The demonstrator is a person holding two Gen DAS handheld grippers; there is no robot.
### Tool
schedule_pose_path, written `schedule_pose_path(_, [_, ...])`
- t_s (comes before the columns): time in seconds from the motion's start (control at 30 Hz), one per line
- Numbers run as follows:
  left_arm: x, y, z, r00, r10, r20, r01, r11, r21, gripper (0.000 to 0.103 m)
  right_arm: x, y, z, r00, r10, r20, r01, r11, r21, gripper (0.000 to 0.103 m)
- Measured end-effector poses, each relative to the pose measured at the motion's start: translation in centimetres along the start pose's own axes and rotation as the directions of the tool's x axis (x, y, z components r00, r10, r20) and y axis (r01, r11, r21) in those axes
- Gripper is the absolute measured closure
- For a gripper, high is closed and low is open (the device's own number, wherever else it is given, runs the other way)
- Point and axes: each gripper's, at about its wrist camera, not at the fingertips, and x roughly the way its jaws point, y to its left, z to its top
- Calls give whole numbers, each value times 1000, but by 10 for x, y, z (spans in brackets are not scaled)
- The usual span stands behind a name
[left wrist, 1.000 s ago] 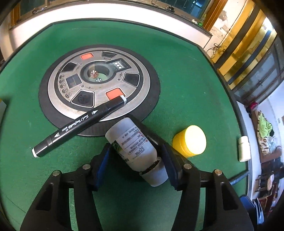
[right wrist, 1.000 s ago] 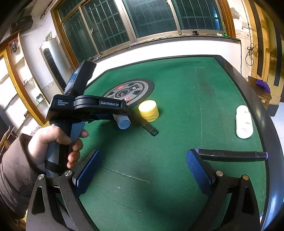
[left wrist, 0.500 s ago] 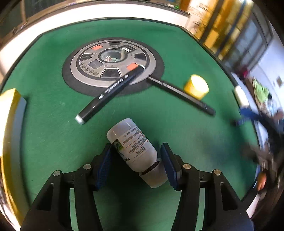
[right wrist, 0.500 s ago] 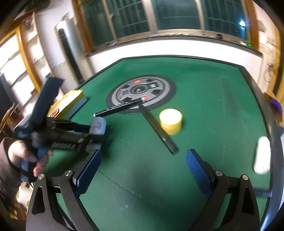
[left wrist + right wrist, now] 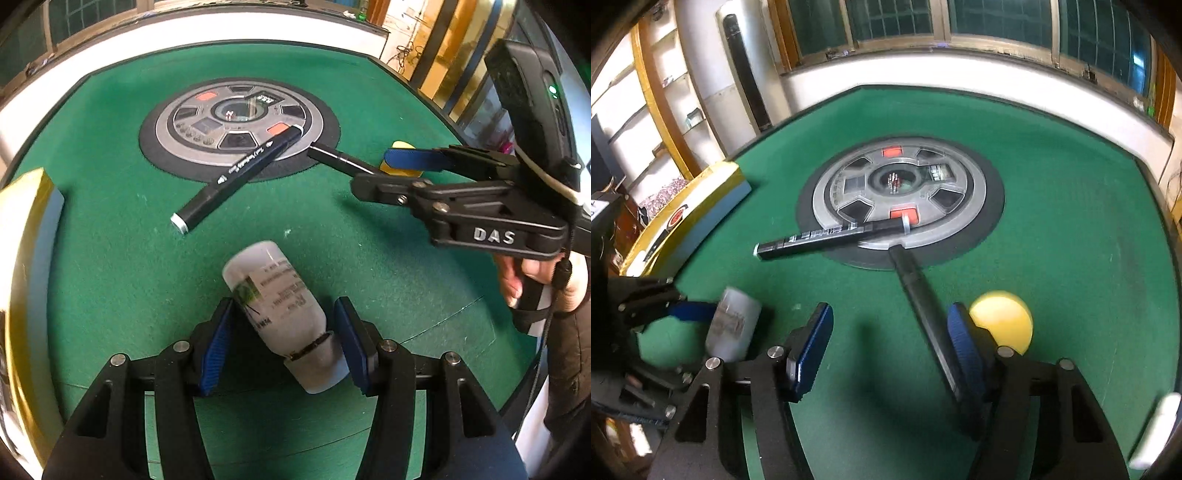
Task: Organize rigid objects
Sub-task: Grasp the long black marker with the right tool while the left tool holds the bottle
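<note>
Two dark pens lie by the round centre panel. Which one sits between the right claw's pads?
The plain black pen running from the panel's edge toward the yellow jar; the right claw is closing around it. The printed marker lies across the panel, outside.

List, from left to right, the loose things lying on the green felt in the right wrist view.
Yellow box → white bottle → black marker → dark pen → yellow tub → white bottle at the right edge.
</note>
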Motion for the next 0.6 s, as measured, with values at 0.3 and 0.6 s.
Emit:
schedule_pose_path(0.3, [-1,2,3,1000,28,8,-27,994,-105,55,15,18,10,995,-91,-44,86,991,-105,52])
schedule_pose_path(0.6, [-9,10,-8,999,27,-16,-28,998,-55,65,16,10,1,990,-99,-97,95,994,-44,83])
